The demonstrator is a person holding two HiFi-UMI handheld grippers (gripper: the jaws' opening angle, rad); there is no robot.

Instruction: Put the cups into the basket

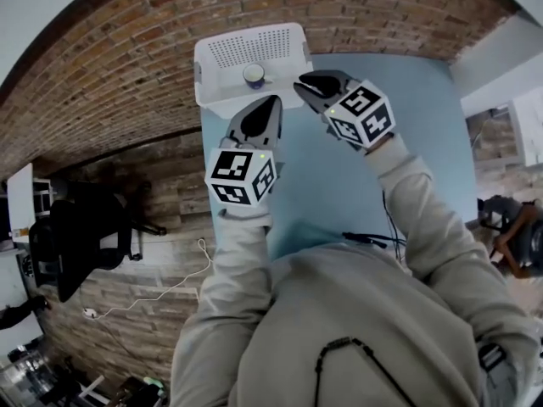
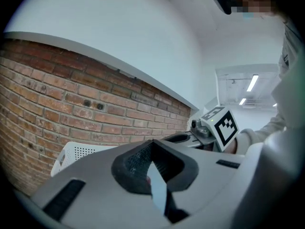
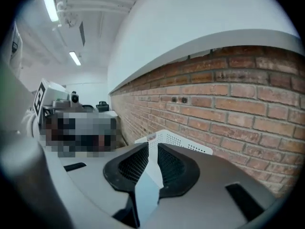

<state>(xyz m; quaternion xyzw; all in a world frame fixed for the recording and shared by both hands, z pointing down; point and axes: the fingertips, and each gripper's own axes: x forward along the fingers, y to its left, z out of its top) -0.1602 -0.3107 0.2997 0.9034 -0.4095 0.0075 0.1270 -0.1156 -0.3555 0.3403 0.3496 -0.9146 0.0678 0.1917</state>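
A white perforated basket (image 1: 222, 58) stands at the far end of the light blue table (image 1: 339, 185), against the brick wall. One cup (image 1: 254, 75) with a dark rim sits inside it. My left gripper (image 1: 271, 102) hovers just in front of the basket's near edge, its jaws shut with nothing in them. My right gripper (image 1: 299, 86) hangs beside the basket's right front corner, its jaws a narrow gap apart and empty. The left gripper view shows the basket (image 2: 78, 151) beyond the closed jaws (image 2: 152, 143). In the right gripper view the basket (image 3: 183, 140) lies behind the narrow gap (image 3: 153, 147).
The brick wall (image 1: 127, 49) runs behind and to the left of the table. A black cable (image 1: 373, 240) lies on the table near my body. A black office chair (image 1: 76, 236) stands on the floor to the left.
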